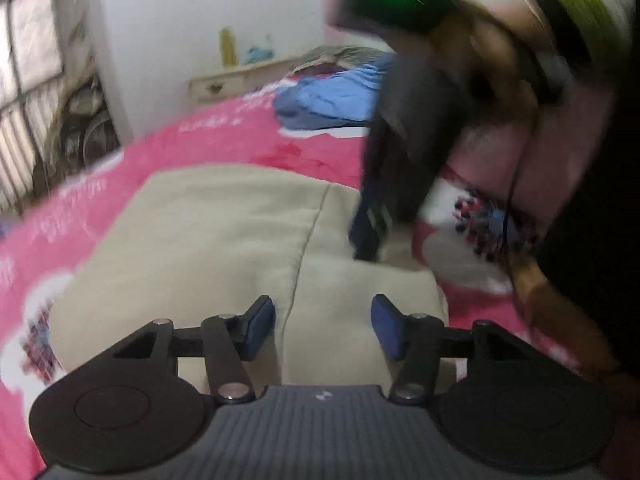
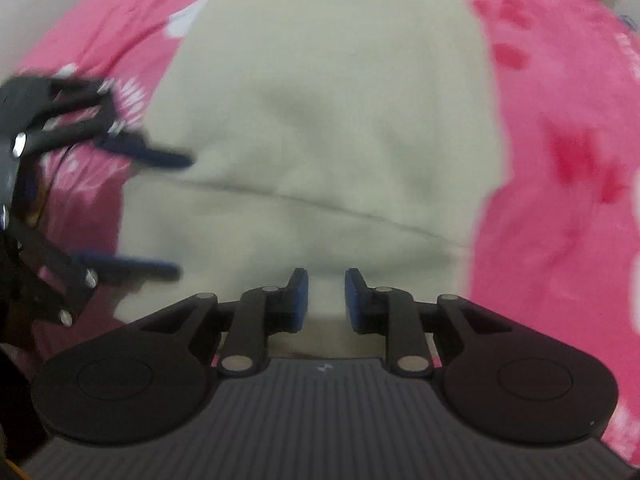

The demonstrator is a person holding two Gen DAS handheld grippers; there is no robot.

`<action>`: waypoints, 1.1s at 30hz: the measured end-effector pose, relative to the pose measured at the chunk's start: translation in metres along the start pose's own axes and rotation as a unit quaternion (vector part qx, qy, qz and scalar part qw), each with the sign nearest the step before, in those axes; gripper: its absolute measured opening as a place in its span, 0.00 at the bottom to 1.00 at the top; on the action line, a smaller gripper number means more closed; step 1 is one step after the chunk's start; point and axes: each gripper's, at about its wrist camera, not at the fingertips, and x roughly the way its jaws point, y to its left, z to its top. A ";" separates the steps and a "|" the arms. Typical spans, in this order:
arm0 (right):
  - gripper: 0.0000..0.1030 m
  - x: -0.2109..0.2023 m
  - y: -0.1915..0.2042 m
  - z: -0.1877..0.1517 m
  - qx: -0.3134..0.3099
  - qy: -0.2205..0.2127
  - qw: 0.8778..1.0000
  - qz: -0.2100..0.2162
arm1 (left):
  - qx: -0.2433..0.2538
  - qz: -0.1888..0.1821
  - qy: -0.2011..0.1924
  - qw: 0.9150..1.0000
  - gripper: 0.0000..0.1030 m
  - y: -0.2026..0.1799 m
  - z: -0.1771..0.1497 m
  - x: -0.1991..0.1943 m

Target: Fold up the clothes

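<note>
Now, from the left wrist view, a window [image 1: 28,92] with bars fills the far left edge, and a pale shelf [image 1: 236,76] carrying a yellow bottle [image 1: 227,46] stands against the white wall behind the bed. A pink bedspread [image 1: 168,148] with white patches covers the bed. On it lies a folded beige garment [image 1: 224,232], roughly rectangular, with a seam running down its middle toward the camera. The left gripper [image 1: 323,330] hovers over the near edge of the garment, its blue-padded jaws spread apart with nothing between them; whether the pads touch the cloth cannot be told. Farther back, right of the shelf, a heap of blue clothes [image 1: 332,100] sits on the bedspread. To the right, the right gripper [image 1: 370,232] comes down from above, blurred, its tips at the garment's right edge, with a green light on the unit above it and a hand [image 1: 496,52] holding it.

From the right wrist view, the left gripper [image 2: 176,216] reaches in from the left edge, its two blue fingers well apart and lying over the left side of the garment [image 2: 328,120]. The garment fills the middle, with a crease crossing it from left to right. The right gripper [image 2: 326,300] sits at the near edge, jaws parted and empty, cloth visible between them. Pink bedspread [image 2: 560,160] shows on the right.
</note>
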 end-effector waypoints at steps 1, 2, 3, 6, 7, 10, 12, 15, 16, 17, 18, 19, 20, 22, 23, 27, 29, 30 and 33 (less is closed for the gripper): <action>0.20 -0.012 -0.001 0.004 -0.002 -0.013 1.000 -0.002 | -0.007 -0.003 0.001 1.000 0.53 0.002 0.000 -0.001; 0.20 -0.025 -0.001 0.007 -0.004 -0.028 1.000 -0.001 | -0.024 -0.012 0.003 1.000 0.53 0.008 0.000 -0.002; 0.20 -0.034 -0.001 0.011 -0.005 -0.042 0.999 0.014 | -0.033 -0.016 0.004 0.999 0.53 0.011 0.000 -0.002; 0.27 -0.023 0.010 0.013 -0.016 -0.050 0.998 0.038 | -0.021 -0.010 -0.002 1.000 0.54 0.006 -0.005 -0.002; 0.30 -0.005 0.016 0.011 -0.021 -0.035 0.999 0.035 | -0.019 -0.007 -0.002 1.000 0.54 0.004 -0.005 -0.002; 0.30 0.013 0.023 0.012 -0.042 -0.017 0.999 0.015 | -0.035 -0.008 0.002 0.999 0.54 0.006 -0.003 -0.003; 0.29 -0.001 0.024 0.023 -0.052 -0.026 0.998 0.018 | -0.043 -0.008 -0.011 0.999 0.52 0.011 0.000 -0.016; 0.30 -0.035 0.020 0.048 -0.049 -0.076 0.996 0.030 | -0.039 0.005 -0.054 0.998 0.52 0.022 0.006 -0.043; 0.30 -0.035 0.020 0.058 -0.053 -0.086 0.995 0.015 | -0.044 0.010 -0.065 0.997 0.52 0.029 0.008 -0.048; 0.30 -0.034 0.019 0.067 -0.057 -0.097 0.994 -0.002 | -0.051 0.020 -0.068 0.996 0.52 0.037 0.009 -0.048; 0.30 -0.026 0.018 0.076 -0.058 -0.104 0.993 -0.018 | -0.058 0.035 -0.062 0.996 0.52 0.045 0.008 -0.043; 0.30 -0.012 0.014 0.079 -0.052 -0.105 0.993 -0.026 | -0.068 0.048 -0.046 0.995 0.52 0.053 0.003 -0.031; 0.31 0.007 0.009 0.081 -0.038 -0.091 0.995 -0.023 | -0.077 0.061 -0.030 0.995 0.52 0.060 -0.003 -0.019; 0.30 0.048 -0.002 0.085 -0.007 -0.057 0.998 -0.011 | -0.096 0.087 0.001 0.992 0.54 0.074 -0.014 0.005; 0.30 0.052 -0.002 0.087 -0.012 -0.053 0.998 -0.013 | -0.103 0.097 0.010 0.990 0.55 0.079 -0.019 0.014; 0.31 0.020 -0.002 0.115 -0.027 -0.078 0.996 -0.022 | -0.104 0.098 -0.008 0.990 0.53 0.075 -0.010 -0.002; 0.31 0.010 -0.016 0.134 -0.003 -0.108 0.994 -0.035 | -0.115 0.101 -0.028 0.988 0.52 0.084 -0.002 -0.010; 0.31 0.009 -0.023 0.140 0.008 -0.116 0.992 -0.044 | -0.120 0.107 -0.032 0.986 0.53 0.090 0.001 -0.008; 0.31 0.053 -0.039 0.158 0.027 -0.104 0.993 -0.057 | -0.158 0.133 -0.012 0.978 0.53 0.117 0.004 0.011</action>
